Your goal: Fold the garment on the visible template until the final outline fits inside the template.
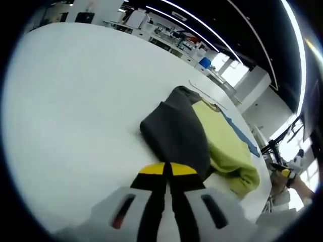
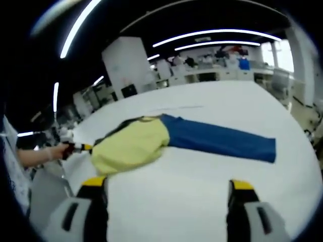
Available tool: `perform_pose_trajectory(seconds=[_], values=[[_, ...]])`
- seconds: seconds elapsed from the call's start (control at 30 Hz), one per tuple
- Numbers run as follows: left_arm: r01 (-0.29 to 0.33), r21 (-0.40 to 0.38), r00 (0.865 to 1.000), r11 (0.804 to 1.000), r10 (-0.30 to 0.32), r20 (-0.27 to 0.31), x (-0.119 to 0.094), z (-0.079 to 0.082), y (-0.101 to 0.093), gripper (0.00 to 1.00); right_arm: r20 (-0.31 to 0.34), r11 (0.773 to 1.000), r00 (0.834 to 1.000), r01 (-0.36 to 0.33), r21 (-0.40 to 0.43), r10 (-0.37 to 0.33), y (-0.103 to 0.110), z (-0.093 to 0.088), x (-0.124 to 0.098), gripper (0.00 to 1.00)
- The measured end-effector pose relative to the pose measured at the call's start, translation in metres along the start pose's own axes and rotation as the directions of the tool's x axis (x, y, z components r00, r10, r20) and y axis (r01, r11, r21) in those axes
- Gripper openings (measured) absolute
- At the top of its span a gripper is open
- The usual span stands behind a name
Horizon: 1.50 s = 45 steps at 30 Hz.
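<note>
In the left gripper view, the white bench is seen stretching away on the left side, with shelving and desks of a large room beyond its far edge. At the bottom centre, the left hand-held gripper is seen with its two yellow-tipped jaws pressed together; whether any cloth is pinched between them cannot be told, though the tips are placed just at the near edge of the garment. The garment is laid on the bench to the right of centre: a dark grey part is folded over on the left, a yellow-green part is spread beside it on the right, and a thin blue strip is seen running along the far right side of the yellow-green part. At the far right edge, a person's hand is glimpsed.

In the right gripper view, a person's hand is seen at the far left, holding the other gripper against the left end of the garment. The yellow-green part is laid on the bench left of centre, with a dark grey edge showing behind it. A long blue sleeve is stretched flat from it toward the right. At the bottom, the right hand-held gripper is shown with its jaws set wide apart, nothing between them, held over bare bench near the garment.
</note>
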<state>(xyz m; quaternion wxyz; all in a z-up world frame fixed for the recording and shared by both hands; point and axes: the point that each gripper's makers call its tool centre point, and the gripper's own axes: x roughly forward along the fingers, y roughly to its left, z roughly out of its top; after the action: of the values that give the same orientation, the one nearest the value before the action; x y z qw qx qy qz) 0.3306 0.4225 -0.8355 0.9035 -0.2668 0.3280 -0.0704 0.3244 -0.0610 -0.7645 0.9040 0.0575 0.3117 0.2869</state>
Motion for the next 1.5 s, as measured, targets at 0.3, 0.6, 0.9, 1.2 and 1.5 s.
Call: perform_pose_trajectory(seconds=[0.3, 0.6, 0.9, 1.2, 1.5], values=[[0.091, 0.062, 0.993, 0.994, -0.096, 0.069, -0.012, 0.042, -0.042, 0.0, 0.001, 1.0, 1.0, 0.0, 0.011, 0.0, -0.002, -0.003, 0.0, 0.99], [0.181, 0.145, 0.977, 0.973, -0.195, 0.089, 0.002, 0.086, -0.086, 0.0, 0.008, 1.0, 1.0, 0.005, 0.023, -0.006, -0.002, -0.005, -0.002, 0.99], [0.239, 0.217, 0.966, 0.946, -0.255, 0.048, 0.027, 0.099, -0.128, 0.0, 0.012, 0.999, 1.0, 0.011, 0.039, -0.012, -0.003, -0.008, -0.003, 0.97], [0.272, 0.225, 0.961, 0.936, -0.275, -0.02, 0.057, 0.079, -0.149, 0.0, 0.011, 0.999, 1.0, 0.009, 0.037, -0.009, -0.002, -0.01, -0.003, 0.97], [0.285, 0.237, 0.958, 0.929, -0.273, -0.085, 0.081, 0.057, -0.157, 0.0, 0.015, 0.999, 1.0, 0.012, 0.045, -0.013, -0.005, -0.01, -0.003, 0.97]])
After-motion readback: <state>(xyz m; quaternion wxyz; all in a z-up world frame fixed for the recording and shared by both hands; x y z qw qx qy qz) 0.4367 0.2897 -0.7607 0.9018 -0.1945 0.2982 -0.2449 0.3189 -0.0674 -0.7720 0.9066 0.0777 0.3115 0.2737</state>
